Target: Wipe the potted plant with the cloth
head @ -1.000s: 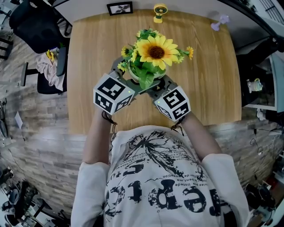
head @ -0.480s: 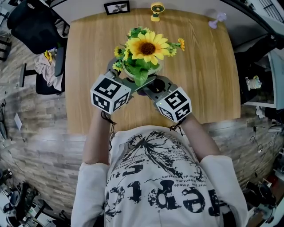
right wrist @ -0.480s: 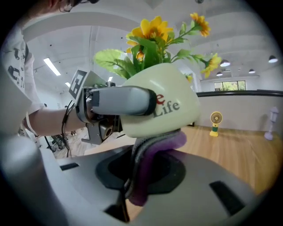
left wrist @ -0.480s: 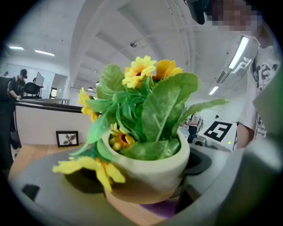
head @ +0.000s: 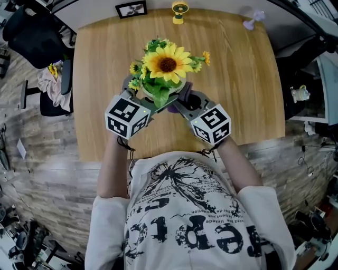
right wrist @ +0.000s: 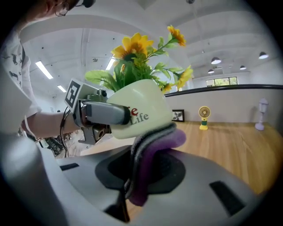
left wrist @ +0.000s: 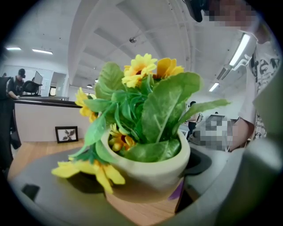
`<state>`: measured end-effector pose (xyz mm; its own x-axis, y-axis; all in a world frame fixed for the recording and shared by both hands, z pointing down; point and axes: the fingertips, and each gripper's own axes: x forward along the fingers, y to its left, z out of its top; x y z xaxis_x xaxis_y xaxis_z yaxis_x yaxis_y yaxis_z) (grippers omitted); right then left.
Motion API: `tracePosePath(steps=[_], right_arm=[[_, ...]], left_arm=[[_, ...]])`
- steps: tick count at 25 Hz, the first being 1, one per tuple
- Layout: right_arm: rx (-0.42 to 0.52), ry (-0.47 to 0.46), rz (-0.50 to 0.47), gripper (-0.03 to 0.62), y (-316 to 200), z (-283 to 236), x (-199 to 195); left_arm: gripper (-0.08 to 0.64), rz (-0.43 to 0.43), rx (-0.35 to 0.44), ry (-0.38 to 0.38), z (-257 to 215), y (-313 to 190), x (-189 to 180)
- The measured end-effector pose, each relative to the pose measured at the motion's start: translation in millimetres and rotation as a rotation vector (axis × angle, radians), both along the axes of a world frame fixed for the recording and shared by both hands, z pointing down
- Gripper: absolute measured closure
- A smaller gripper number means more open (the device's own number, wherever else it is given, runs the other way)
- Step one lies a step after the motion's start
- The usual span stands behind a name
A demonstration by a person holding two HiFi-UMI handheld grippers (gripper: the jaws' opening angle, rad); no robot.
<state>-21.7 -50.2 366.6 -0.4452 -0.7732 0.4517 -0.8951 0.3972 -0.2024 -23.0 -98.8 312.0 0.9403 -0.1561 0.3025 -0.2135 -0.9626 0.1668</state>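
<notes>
An artificial sunflower plant point(head: 161, 66) stands in a cream pot point(right wrist: 141, 112) over the wooden table point(head: 237, 79). My left gripper point(head: 141, 94) has its jaws spread wide around the pot point(left wrist: 150, 170) and grips it on both sides. One of its grey fingers point(right wrist: 104, 113) lies across the pot's wall. My right gripper point(right wrist: 137, 185) is shut on a folded purple and grey cloth point(right wrist: 150, 148). The cloth's upper end presses against the pot's lower side. From above, the cloth point(head: 173, 109) peeks out under the leaves beside the right gripper point(head: 182, 103).
At the table's far edge are a framed picture point(head: 131, 9), a small yellow fan point(head: 179, 10) and a small purple object point(head: 252, 20). A black office chair point(head: 31, 31) and a stool with clothes point(head: 50, 79) stand left of the table.
The right gripper has slid a little sideways and rolled, rubbing the cloth along the pot. The left gripper keeps the same hold on the pot.
</notes>
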Motion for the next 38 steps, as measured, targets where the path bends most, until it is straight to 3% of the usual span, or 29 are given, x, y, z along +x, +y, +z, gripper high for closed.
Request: tracePosePath(steps=[9, 17, 28, 38], right_arm=[[-0.016, -0.036, 0.103, 0.522, -12.5, 5.7, 39.6], [-0.036, -0.035, 0.208, 0.522, -18.1, 15.1, 87.9], [-0.007, 0.165, 0.319, 0.522, -6.3, 11.4, 159.8], [0.069, 0.311, 0.297, 0.522, -15.2, 17.2, 156.4]], left_arm=[[0.038, 0.025, 0.015, 0.002, 9.0, -3.0, 1.0], [0.038, 0.023, 0.039, -0.039, 48.8, -10.0, 7.8], [0.038, 0.044, 0.012, -0.102, 120.0, 5.7, 24.8], [0.04, 0.17, 0.02, -0.189, 184.4, 27.0, 29.3]])
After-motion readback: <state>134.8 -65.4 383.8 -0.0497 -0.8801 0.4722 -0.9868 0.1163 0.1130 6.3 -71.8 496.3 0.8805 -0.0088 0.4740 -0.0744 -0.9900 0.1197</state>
